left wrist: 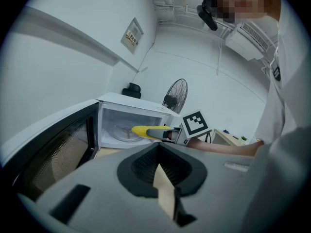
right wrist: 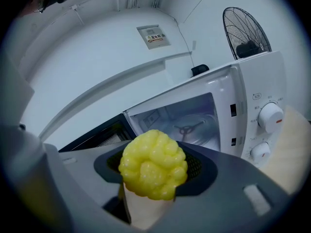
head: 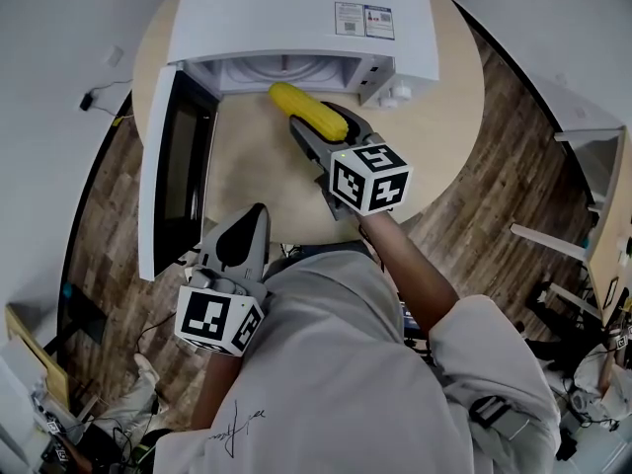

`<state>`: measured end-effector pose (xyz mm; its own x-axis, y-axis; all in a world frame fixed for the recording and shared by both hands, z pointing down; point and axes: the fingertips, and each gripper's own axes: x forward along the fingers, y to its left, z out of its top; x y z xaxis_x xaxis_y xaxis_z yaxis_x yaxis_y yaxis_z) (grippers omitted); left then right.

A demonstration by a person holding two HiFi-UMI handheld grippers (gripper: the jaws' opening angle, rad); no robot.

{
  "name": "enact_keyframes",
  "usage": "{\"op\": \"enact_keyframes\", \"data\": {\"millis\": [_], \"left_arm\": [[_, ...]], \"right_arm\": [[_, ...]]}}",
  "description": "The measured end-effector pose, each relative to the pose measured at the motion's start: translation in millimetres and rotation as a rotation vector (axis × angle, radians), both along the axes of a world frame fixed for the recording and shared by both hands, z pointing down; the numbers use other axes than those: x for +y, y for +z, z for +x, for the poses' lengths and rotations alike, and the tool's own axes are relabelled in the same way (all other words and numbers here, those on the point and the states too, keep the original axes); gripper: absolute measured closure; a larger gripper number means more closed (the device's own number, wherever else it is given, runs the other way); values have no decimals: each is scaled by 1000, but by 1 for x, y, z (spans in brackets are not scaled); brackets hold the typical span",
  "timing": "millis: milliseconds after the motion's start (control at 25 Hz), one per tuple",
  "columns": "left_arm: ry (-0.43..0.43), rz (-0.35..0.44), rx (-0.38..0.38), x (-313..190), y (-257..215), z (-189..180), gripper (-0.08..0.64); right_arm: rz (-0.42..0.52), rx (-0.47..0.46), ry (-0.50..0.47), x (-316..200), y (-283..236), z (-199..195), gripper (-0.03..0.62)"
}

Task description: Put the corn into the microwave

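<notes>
A yellow corn cob is clamped lengthwise in my right gripper, its tip at the mouth of the white microwave. In the right gripper view the corn's end fills the jaws, with the microwave cavity and its turntable hub straight ahead. The microwave door hangs wide open to the left. My left gripper is held back near the table's front edge, jaws together with nothing in them. From the left gripper view the corn and right gripper show in front of the open cavity.
The microwave stands on a round light-wood table. Two control knobs sit on its right panel. A fan stands behind the microwave. Wood floor and cables surround the table.
</notes>
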<state>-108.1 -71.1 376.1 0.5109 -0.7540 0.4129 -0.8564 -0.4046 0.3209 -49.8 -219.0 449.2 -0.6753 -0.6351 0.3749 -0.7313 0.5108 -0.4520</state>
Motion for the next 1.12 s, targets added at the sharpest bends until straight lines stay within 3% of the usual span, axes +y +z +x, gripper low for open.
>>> {"op": "enact_keyframes", "data": {"millis": [1120], "left_arm": [[-52,-21,-8,-13,9,-11,571]], "right_arm": [[-8,81,53,-65,43,-1,331]]}}
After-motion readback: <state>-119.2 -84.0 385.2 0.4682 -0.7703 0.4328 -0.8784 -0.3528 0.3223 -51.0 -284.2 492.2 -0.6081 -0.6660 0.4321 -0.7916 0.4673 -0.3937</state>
